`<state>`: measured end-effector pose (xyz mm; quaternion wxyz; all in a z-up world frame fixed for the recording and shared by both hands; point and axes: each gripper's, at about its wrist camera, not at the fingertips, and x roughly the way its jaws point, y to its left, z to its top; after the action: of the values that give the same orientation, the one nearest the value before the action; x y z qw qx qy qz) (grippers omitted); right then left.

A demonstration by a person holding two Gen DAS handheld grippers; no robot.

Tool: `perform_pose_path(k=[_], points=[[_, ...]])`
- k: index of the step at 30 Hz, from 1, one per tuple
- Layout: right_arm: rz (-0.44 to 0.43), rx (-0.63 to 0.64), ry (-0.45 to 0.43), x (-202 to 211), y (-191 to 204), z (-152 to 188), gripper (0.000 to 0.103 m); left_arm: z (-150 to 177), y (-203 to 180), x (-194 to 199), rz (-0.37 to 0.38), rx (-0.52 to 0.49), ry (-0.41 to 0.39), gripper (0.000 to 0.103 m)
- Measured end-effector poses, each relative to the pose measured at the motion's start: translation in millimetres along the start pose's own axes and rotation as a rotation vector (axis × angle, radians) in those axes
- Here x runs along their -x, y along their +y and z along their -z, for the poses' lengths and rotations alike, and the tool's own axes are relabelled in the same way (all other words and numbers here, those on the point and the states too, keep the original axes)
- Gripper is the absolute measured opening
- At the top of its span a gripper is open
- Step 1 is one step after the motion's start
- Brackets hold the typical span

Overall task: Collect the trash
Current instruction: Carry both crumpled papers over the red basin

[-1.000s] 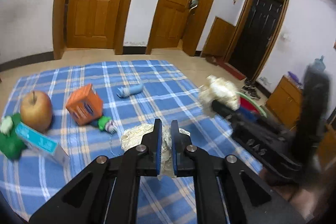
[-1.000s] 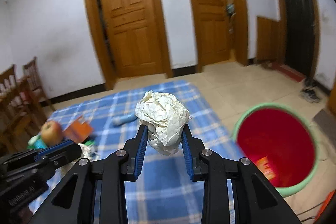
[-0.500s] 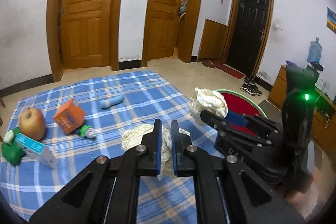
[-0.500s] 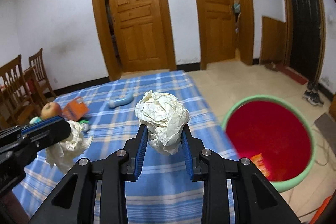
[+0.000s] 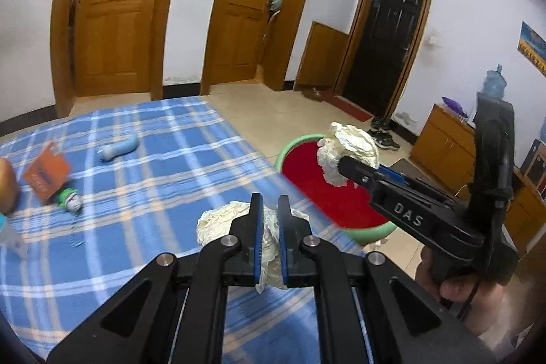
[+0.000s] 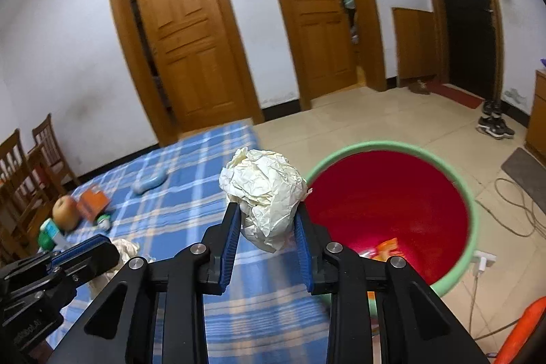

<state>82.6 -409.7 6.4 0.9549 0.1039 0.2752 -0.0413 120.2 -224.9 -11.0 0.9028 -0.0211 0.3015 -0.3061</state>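
Observation:
My left gripper (image 5: pixel 270 210) is shut on a flattened cream paper wad (image 5: pixel 218 222), held above the blue plaid tablecloth (image 5: pixel 153 179). My right gripper (image 6: pixel 265 217) is shut on a round crumpled cream paper ball (image 6: pixel 264 193), held near the left rim of a red bin with a green rim (image 6: pixel 472 203). In the left wrist view the right gripper (image 5: pixel 344 164) holds its ball (image 5: pixel 351 145) over the bin (image 5: pixel 293 147). The left gripper (image 6: pixel 88 256) and its wad (image 6: pixel 126 248) show low left in the right wrist view. Orange wrappers (image 6: pixel 385 248) lie in the bin.
On the cloth lie an orange box (image 5: pixel 46 171), a light blue bottle (image 5: pixel 117 149), a small green-and-white item (image 5: pixel 68 198) and an apple (image 6: pixel 65 208). Wooden chairs (image 6: pixel 30 166) stand left. Cables and a power strip (image 6: pixel 483 260) lie on the tile floor by the bin.
Both grippers have moved right toward the bin, each still holding its paper. The bin now sits closer and larger, and the right gripper's ball is at its rim.

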Motion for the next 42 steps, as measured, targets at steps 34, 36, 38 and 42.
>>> perform_pose_path(k=[34,36,38,42], points=[[0.282,-0.021,-0.043,-17,-121,-27,0.022,-65,-96,-146,0.115,-0.225,-0.035,0.009],[0.299,-0.001,-0.04,-21,-121,-28,0.022,-65,-97,-149,0.14,-0.22,-0.033,0.009],[0.314,-0.009,-0.043,-25,-124,-27,0.022,-66,-99,-153,0.134,-0.246,-0.034,0.009],[0.327,-0.089,-0.037,-33,-132,-23,0.023,-62,-102,-156,0.164,-0.259,-0.041,0.009]])
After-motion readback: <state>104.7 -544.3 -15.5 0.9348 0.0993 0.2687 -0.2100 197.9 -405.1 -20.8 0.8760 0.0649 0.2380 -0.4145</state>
